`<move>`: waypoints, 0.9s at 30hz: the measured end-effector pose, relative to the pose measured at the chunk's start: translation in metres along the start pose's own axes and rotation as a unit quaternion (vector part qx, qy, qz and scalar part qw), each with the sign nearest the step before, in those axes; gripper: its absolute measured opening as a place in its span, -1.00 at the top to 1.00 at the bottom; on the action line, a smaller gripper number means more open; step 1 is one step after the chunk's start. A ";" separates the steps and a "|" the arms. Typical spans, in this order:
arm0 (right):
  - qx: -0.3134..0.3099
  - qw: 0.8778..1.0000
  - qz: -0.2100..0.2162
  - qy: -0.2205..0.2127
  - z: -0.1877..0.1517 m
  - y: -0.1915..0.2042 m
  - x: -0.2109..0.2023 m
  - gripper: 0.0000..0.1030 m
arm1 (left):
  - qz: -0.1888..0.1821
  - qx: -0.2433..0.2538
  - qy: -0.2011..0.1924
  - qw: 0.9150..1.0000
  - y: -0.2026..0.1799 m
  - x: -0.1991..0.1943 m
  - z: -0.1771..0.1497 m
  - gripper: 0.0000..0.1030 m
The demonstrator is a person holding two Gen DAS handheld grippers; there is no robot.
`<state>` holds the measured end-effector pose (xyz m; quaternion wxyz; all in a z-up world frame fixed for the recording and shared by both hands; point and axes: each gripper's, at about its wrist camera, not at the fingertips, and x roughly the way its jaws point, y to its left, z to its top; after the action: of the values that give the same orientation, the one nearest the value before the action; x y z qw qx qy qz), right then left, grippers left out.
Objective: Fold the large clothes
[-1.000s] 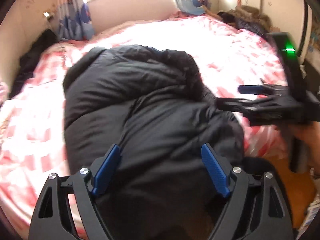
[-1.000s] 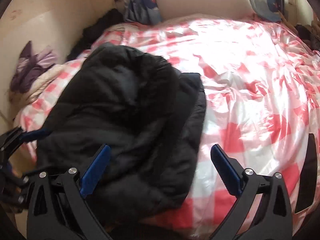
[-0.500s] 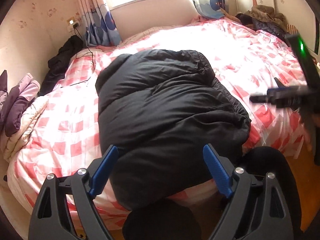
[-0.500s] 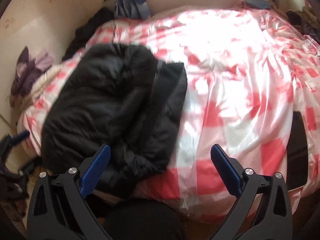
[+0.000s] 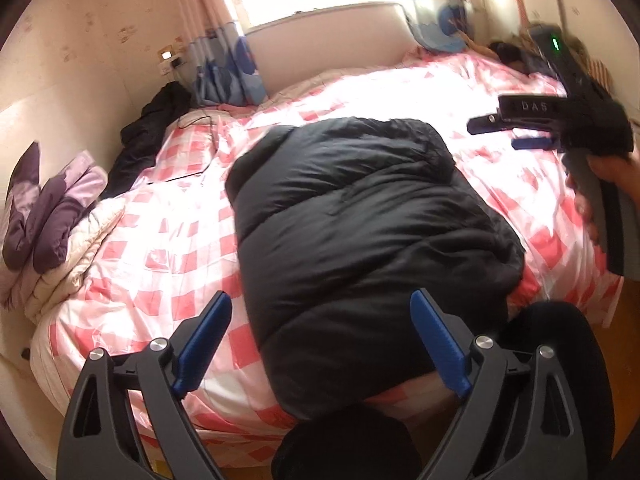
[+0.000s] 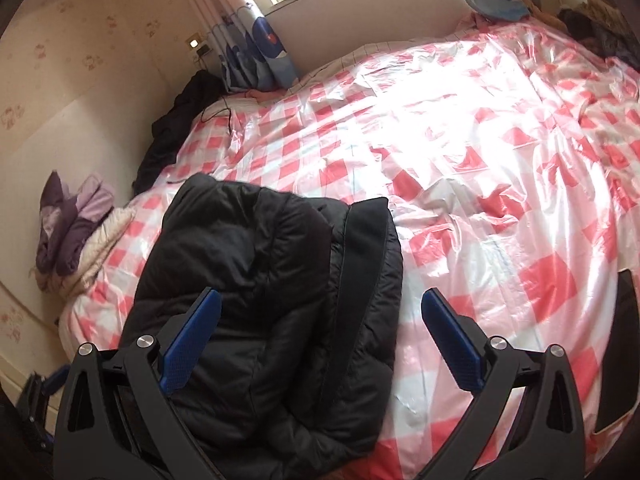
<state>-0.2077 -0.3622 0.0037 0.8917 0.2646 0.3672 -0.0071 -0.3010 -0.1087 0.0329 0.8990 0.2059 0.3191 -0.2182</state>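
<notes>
A black puffy jacket [image 5: 352,220] lies folded into a thick bundle at the near edge of the bed, on a pink-and-white checked cover [image 5: 160,240]. My left gripper [image 5: 320,300] hovers above its near end; its jaws are opening and nothing is between the blue pads. In the left wrist view my right gripper [image 5: 500,134] is held by a hand up at the right, clear of the jacket. In the right wrist view the jacket [image 6: 260,280] lies to the left, and my right gripper [image 6: 320,297] stands open above its right edge and the cover [image 6: 480,160].
Purple and cream folded bedding [image 5: 48,220] sits at the bed's left side. A dark garment [image 5: 148,136] lies by the wall. The headboard [image 5: 328,40] and curtains are at the back. The person's dark-clad knee [image 5: 552,340] is by the bed edge. A dark flat object [image 6: 616,360] lies at the right.
Both grippers have drawn back and up from the jacket, so more of the bed shows. The right gripper has risen in the left wrist view. The jacket lies still.
</notes>
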 end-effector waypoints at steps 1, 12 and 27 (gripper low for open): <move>0.017 1.000 0.002 0.002 0.004 -0.006 0.007 -0.89 | -0.003 -0.017 0.000 1.000 0.010 0.002 0.001 -0.69; 0.117 0.993 0.009 0.033 0.026 -0.045 0.080 -0.89 | -0.061 -0.276 0.023 0.959 0.154 0.087 0.016 -0.77; 0.175 0.981 0.030 0.073 0.010 -0.078 0.137 -0.89 | -0.109 -0.244 -0.007 0.964 0.132 0.140 0.048 -0.78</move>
<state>-0.1166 -0.4090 -0.1169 0.8022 0.4274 0.4162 -0.0249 -0.1100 -0.0616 0.0047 0.8951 -0.0570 0.3766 -0.2317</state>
